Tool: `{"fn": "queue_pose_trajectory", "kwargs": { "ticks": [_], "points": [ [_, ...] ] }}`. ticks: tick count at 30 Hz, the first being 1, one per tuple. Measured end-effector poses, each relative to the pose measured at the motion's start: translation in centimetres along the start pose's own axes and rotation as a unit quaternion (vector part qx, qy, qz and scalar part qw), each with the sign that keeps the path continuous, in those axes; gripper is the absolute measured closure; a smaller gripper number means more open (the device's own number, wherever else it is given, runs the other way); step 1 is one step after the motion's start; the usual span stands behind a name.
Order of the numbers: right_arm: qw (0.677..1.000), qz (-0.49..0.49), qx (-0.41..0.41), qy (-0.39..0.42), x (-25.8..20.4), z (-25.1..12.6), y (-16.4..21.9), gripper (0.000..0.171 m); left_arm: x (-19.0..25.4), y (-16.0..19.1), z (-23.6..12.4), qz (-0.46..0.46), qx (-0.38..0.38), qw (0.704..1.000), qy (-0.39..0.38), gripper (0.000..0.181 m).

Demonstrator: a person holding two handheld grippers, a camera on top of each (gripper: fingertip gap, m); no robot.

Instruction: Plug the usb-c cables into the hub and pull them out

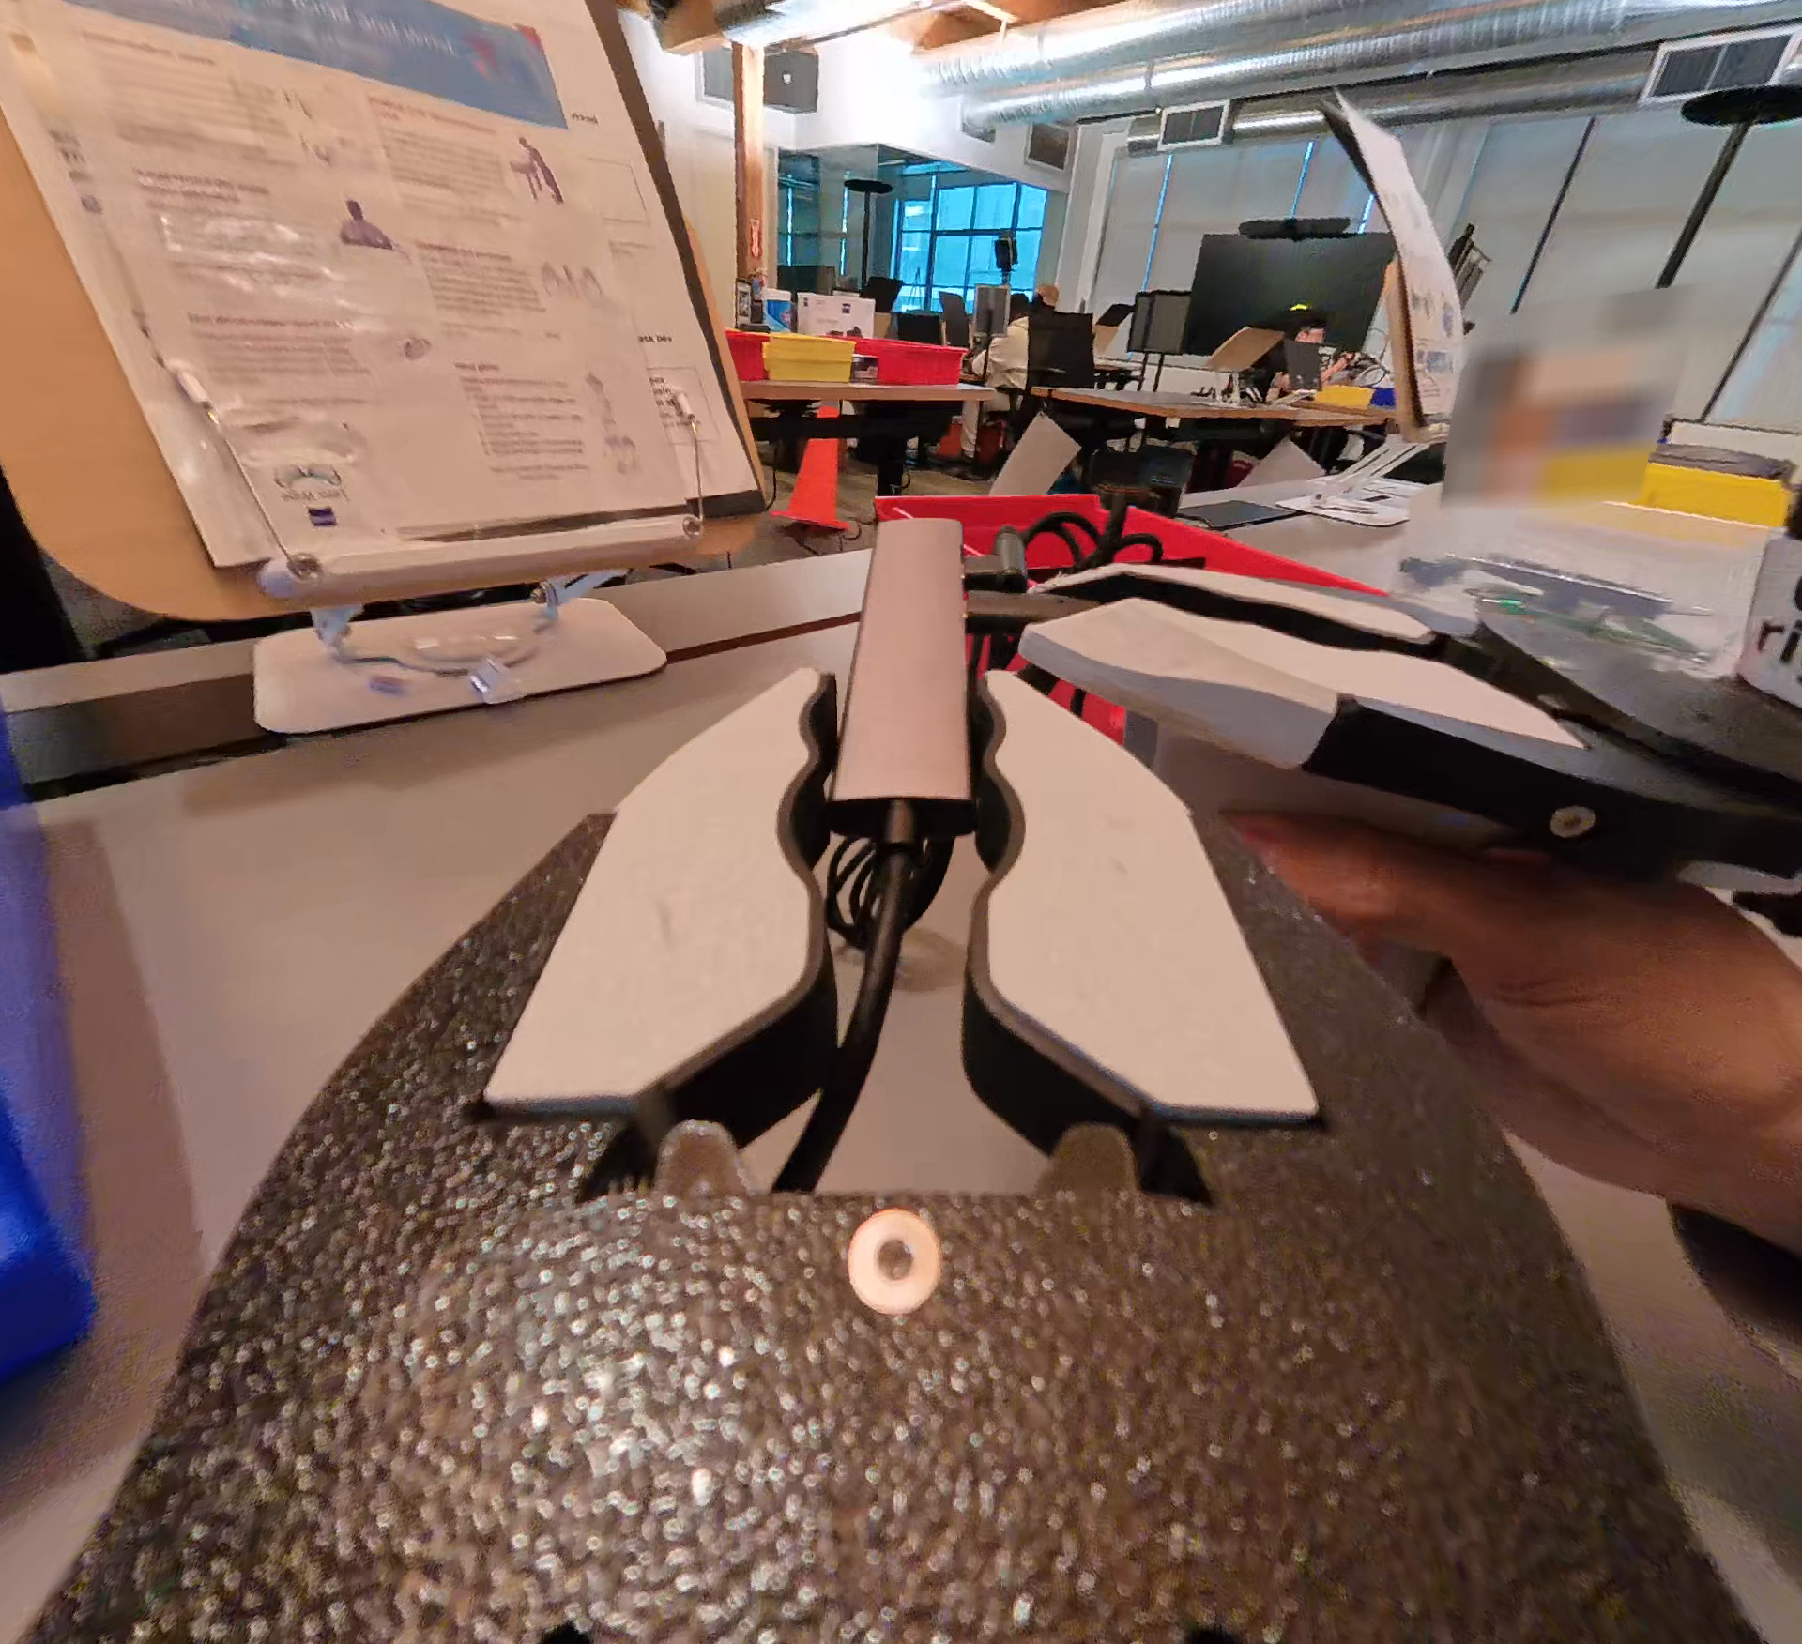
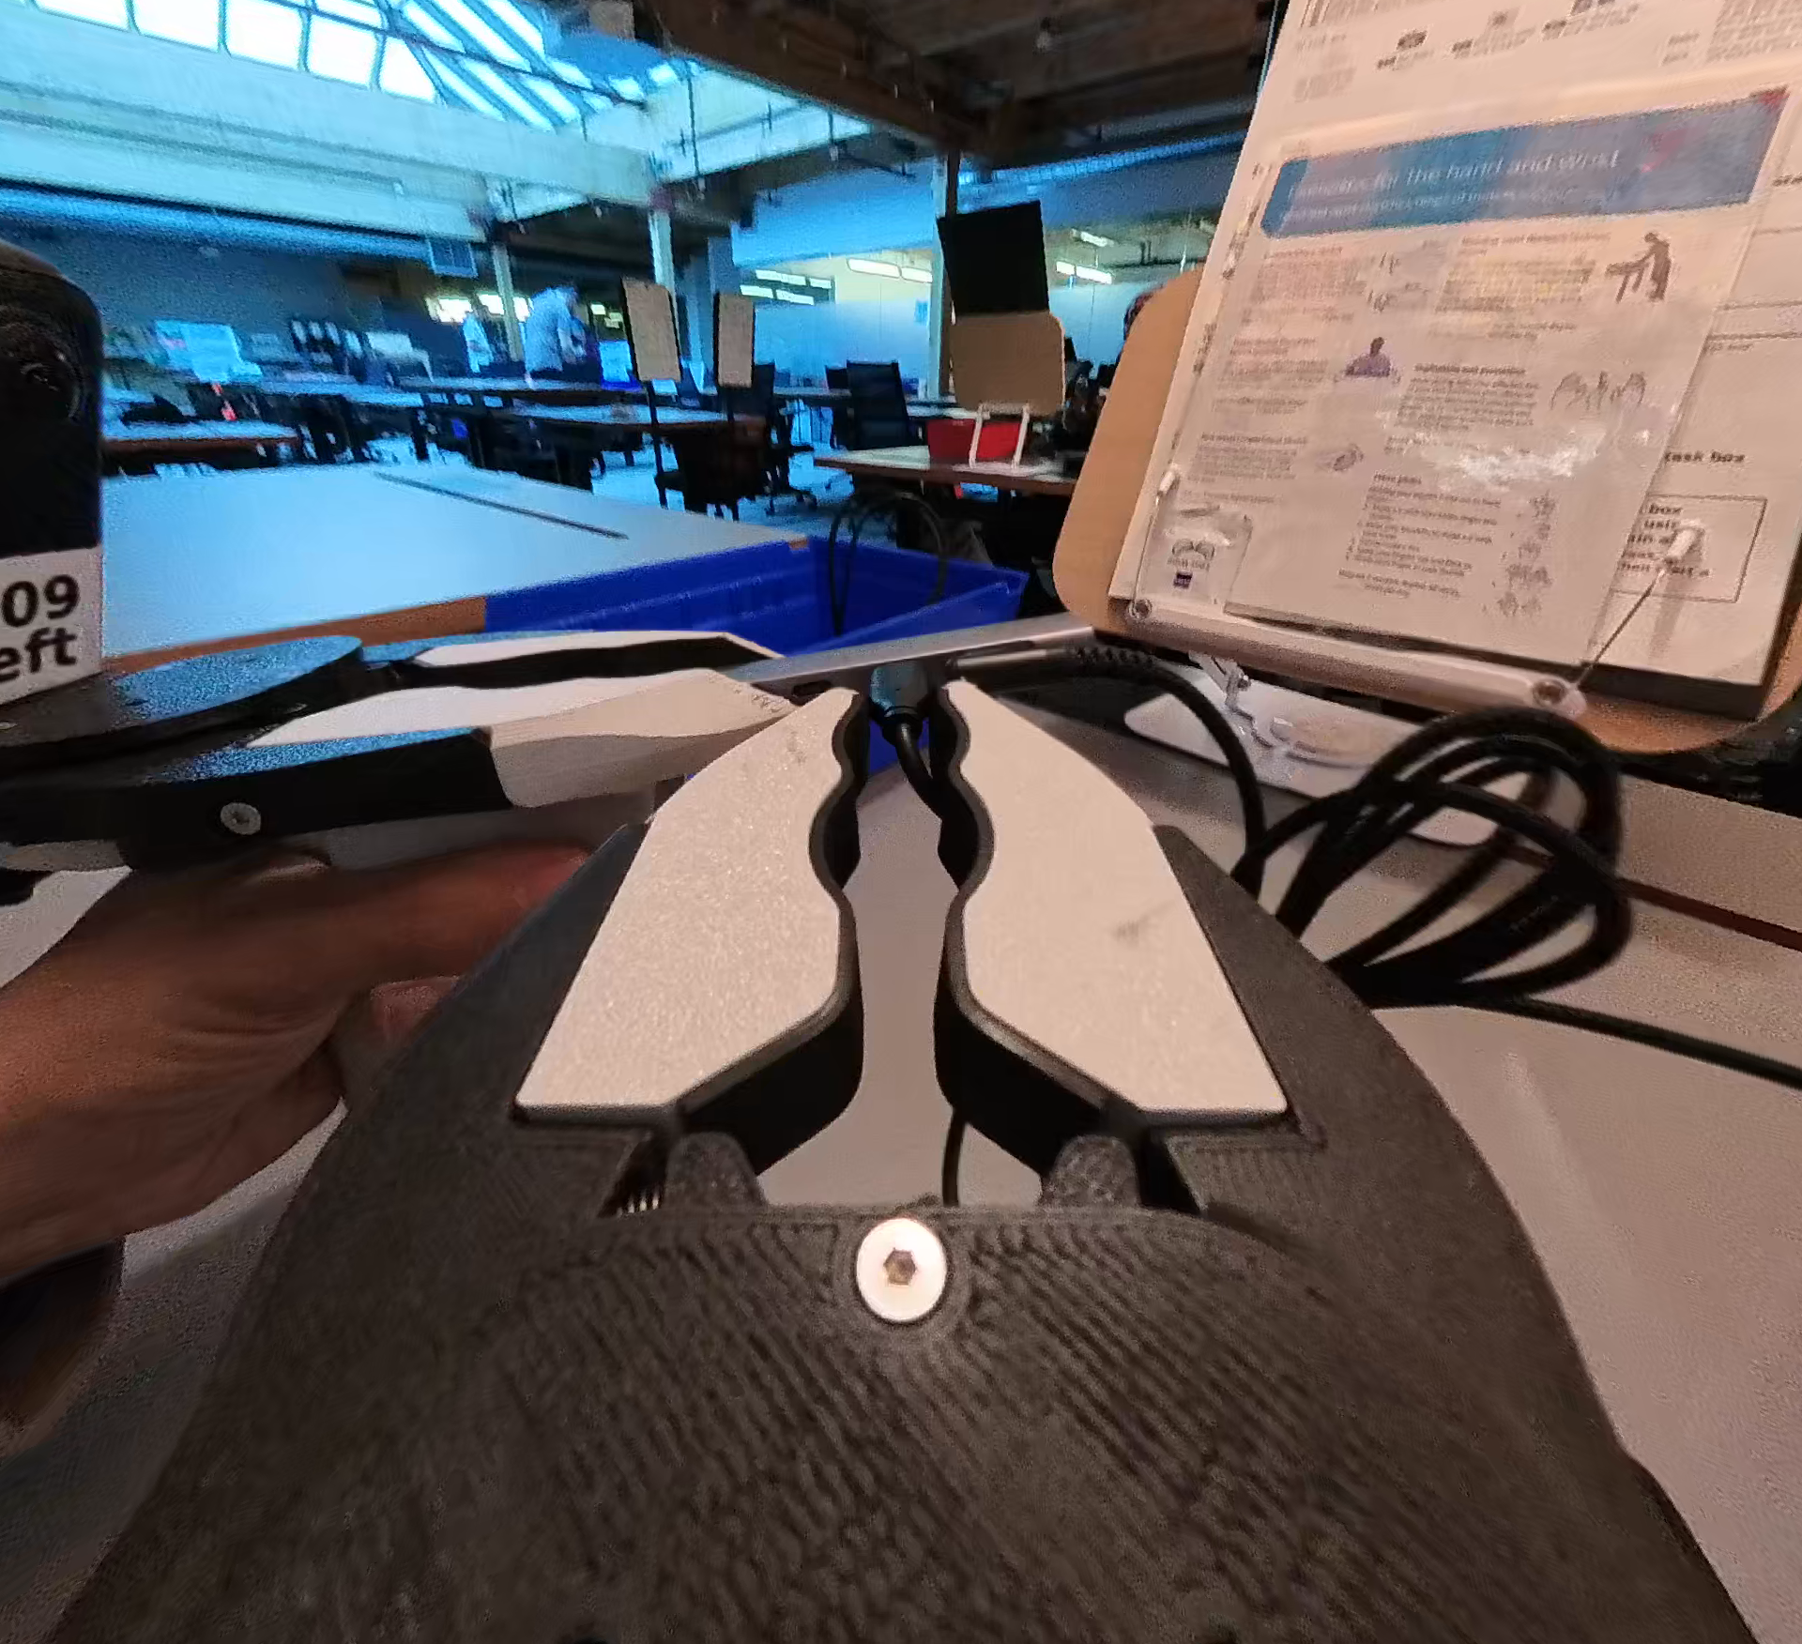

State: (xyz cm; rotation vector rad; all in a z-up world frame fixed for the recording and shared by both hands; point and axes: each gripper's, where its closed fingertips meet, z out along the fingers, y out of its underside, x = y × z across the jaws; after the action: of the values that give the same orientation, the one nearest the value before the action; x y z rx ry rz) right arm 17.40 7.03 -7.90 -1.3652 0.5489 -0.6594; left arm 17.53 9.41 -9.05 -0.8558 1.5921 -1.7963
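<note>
While your left claw is clamped on the near end of the grey hub, the hub is held above the tabletop and points away from you. A black cable leaves the hub's near end and runs down between the fingers; where it goes under the claw body is hidden.

Your right claw is closed on the plug of a usb-c cable at the side of the hub. I cannot tell if the plug sits fully in the port, because the fingertips cover that place. The rest of this cable lies in loose loops on the tabletop to the right.

Each claw carries a white label with dark printed characters, and both labels are cut off by the picture edge. A document stand behind the hub holds printed sheets with a blue banner; the print is mostly blurred. A red bin is partly hidden behind the hub in the left wrist view, and a blue bin shows behind the claws in the right wrist view.
</note>
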Motion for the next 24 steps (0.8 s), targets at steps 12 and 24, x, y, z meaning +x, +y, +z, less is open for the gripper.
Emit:
{"fn": "queue_pose_trajectory", "kwargs": {
  "ticks": [12,24],
  "points": [
    [0.99,-0.042,-0.132,0.006,-1.1,0.8,4.4,0.159,-1.9,3.6,-1.2,-0.013,0.004,1.0,-0.011,0.156],
    [0.971,-0.054,-0.23,-0.031,-0.4,-2.2,4.1,0.159,0.6,2.8,-0.7,0.071,-0.026,0.997,0.001,0.155]
  ]
}}
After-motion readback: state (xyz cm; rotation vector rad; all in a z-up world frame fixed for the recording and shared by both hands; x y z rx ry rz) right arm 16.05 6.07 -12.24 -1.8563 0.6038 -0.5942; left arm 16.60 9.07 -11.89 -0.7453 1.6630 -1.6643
